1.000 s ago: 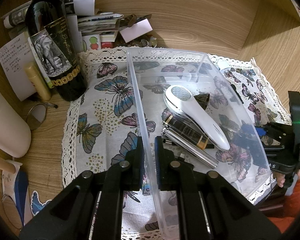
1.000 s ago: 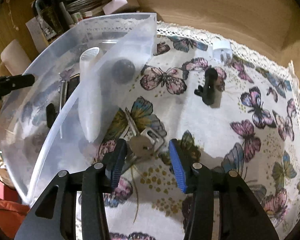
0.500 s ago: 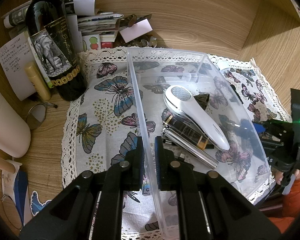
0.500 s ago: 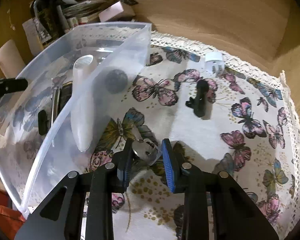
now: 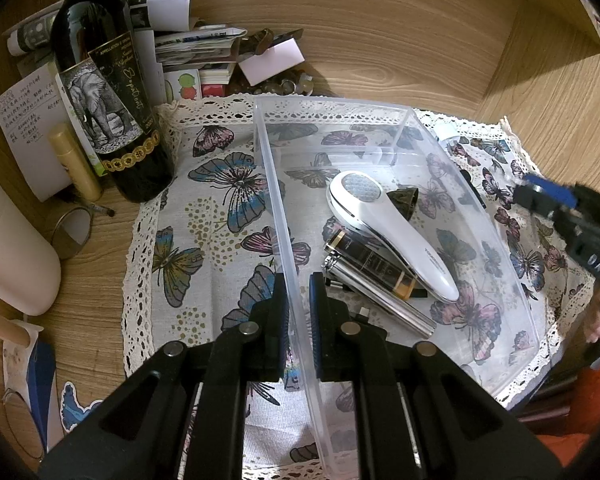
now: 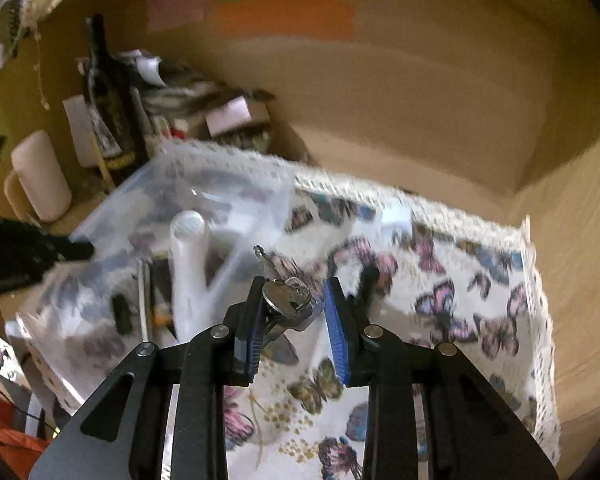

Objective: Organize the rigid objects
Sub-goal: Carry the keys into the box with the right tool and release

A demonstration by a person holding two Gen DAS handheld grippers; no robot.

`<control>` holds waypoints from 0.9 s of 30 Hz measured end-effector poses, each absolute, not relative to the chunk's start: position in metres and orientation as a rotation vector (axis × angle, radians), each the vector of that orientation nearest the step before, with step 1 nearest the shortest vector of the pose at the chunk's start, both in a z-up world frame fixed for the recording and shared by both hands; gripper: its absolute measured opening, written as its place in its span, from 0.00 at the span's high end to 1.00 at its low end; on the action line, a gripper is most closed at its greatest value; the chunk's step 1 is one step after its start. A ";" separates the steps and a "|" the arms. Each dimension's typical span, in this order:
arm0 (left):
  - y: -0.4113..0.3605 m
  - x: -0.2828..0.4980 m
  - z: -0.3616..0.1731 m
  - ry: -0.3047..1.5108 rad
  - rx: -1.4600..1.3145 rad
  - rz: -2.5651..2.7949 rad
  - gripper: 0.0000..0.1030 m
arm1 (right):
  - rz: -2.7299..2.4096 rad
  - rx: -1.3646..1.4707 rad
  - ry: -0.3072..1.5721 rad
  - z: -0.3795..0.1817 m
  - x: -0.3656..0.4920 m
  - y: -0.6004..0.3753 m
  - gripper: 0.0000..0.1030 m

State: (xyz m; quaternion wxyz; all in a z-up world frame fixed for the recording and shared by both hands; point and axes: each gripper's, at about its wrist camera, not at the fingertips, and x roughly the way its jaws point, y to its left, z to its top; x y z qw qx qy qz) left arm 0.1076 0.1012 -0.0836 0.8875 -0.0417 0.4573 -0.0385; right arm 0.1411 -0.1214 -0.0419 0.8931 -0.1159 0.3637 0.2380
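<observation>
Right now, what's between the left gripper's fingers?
The near left wall of the clear plastic bin. The left gripper has its fingers shut on that wall, one outside, one inside, as the left wrist view shows.

I see a dark wine bottle (image 5: 112, 92) standing at ten o'clock, touching the butterfly cloth (image 5: 204, 216). Stacked papers (image 5: 196, 46) lie at eleven o'clock, and orange notes (image 6: 284, 18) hang at twelve.

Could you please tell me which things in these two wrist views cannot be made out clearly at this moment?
- Metal keys between the right gripper fingers: how many, hidden by overlap and the fingers.
- Small black object on the butterfly cloth: motion blur and a finger hide its shape.
- White item near the cloth's far edge: blurred.
- Black item in the clear bin: partly hidden behind the white handheld device.
</observation>
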 end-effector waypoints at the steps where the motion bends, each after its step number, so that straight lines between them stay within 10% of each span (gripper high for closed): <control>1: 0.101 0.108 -0.084 0.951 -0.087 -0.080 0.91 | 0.505 -0.242 0.743 -0.038 0.141 -0.118 0.75; 27: 0.100 0.108 -0.084 0.951 -0.088 -0.079 0.91 | 0.791 -0.387 0.942 -0.082 0.148 -0.018 0.75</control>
